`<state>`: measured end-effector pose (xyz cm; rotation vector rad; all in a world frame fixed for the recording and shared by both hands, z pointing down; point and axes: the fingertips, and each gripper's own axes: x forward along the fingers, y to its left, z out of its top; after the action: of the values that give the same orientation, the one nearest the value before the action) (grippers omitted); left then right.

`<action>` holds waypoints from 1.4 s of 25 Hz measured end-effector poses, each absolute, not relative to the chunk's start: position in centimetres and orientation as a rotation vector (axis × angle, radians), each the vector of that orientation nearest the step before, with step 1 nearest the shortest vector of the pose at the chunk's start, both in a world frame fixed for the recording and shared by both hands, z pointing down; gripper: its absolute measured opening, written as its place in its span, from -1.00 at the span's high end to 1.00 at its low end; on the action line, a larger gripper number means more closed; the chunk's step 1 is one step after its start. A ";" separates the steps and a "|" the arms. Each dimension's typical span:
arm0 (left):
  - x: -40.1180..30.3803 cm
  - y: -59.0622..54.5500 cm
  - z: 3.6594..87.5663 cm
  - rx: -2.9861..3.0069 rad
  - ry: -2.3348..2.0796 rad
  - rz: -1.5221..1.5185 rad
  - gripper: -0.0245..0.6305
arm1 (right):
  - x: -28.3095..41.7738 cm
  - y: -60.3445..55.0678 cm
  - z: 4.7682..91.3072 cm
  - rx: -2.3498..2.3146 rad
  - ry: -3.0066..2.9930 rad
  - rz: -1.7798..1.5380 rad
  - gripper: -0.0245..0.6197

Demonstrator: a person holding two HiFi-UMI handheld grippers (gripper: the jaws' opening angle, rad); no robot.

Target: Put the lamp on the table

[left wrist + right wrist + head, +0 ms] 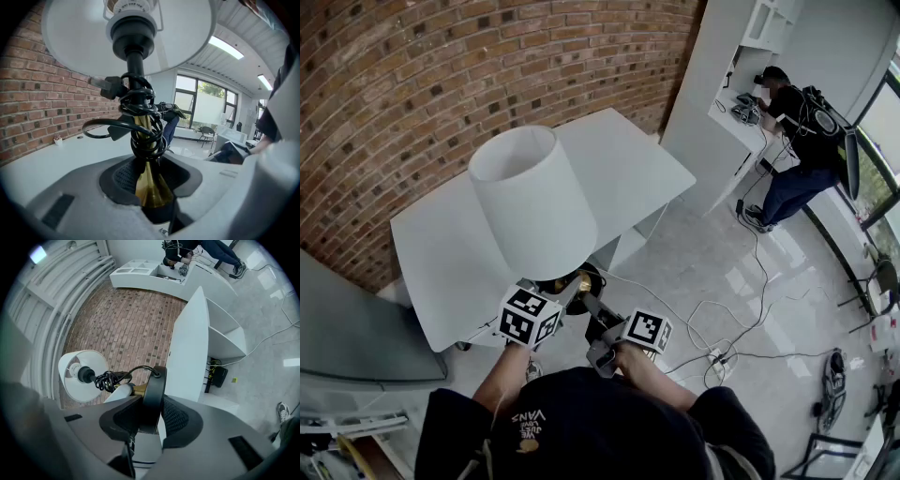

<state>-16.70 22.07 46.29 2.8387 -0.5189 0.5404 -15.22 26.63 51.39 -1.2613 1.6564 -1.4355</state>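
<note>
Over the near edge of the white rectangular table (628, 169), the white-shaded lamp with brass stem and black disc base (534, 202) hangs tilted. The left gripper (150, 190) clamps its stem and the right gripper (150, 416) pinches its base rim. The smooth brass could slip through the pads, dropping it.

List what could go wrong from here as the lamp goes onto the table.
The left gripper pinches the smooth, tapered brass stem; it might slip. The right gripper holds only the thin rim of the black base, which could twist free. The cord is coiled round the stem with its plug sticking out; it may snag on the table edge.
</note>
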 end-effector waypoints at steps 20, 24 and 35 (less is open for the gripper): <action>-10.3 19.9 49.7 2.772 -0.571 0.651 0.52 | -9.1 24.7 55.1 -1.143 1.475 -1.570 0.53; -8.4 16.5 49.8 2.791 -0.540 0.649 0.52 | -7.4 21.2 55.1 -1.174 1.490 -1.526 0.54; -3.2 3.6 47.8 2.850 -0.492 0.597 0.53 | -2.0 8.2 53.4 -1.245 1.536 -1.463 0.54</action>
<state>-3.16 3.63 47.84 2.8504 -0.4918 0.5975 -1.99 8.24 53.36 -1.2454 1.5362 -1.4630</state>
